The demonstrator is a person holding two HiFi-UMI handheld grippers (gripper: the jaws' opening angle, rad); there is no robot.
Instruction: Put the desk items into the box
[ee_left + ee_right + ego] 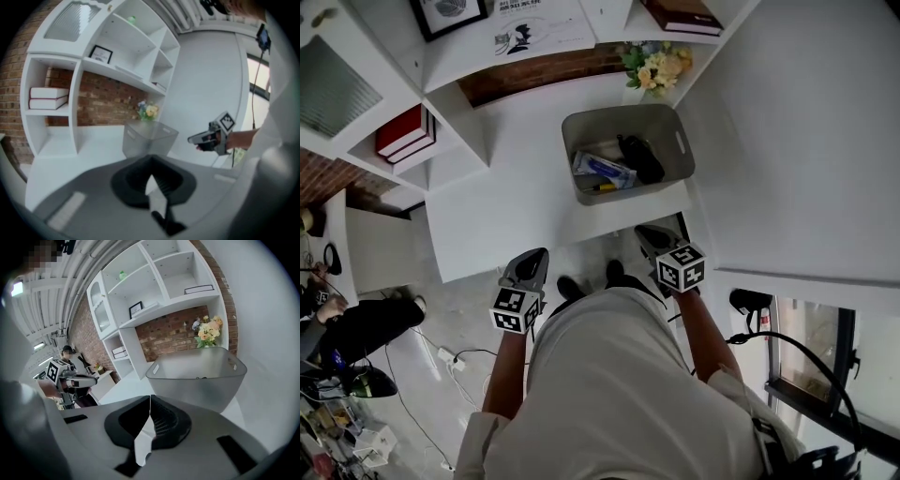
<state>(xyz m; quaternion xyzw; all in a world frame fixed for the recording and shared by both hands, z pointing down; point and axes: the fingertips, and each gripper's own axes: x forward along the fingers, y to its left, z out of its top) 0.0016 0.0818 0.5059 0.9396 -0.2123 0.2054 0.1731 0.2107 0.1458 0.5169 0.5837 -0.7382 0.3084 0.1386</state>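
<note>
A grey plastic box stands on the white desk near its right end. Inside it lie a black item, a blue and white packet and a yellow pen. My left gripper hangs off the desk's front edge, shut and empty. Level with it, my right gripper is also shut with nothing in it, just in front of the box. In the left gripper view the box is ahead and the right gripper is to the right. The right gripper view has the box close ahead.
White shelves behind the desk hold red books, a picture frame and a dark book. Flowers stand behind the box. A white wall runs along the right. A person sits at the left; cables lie on the floor.
</note>
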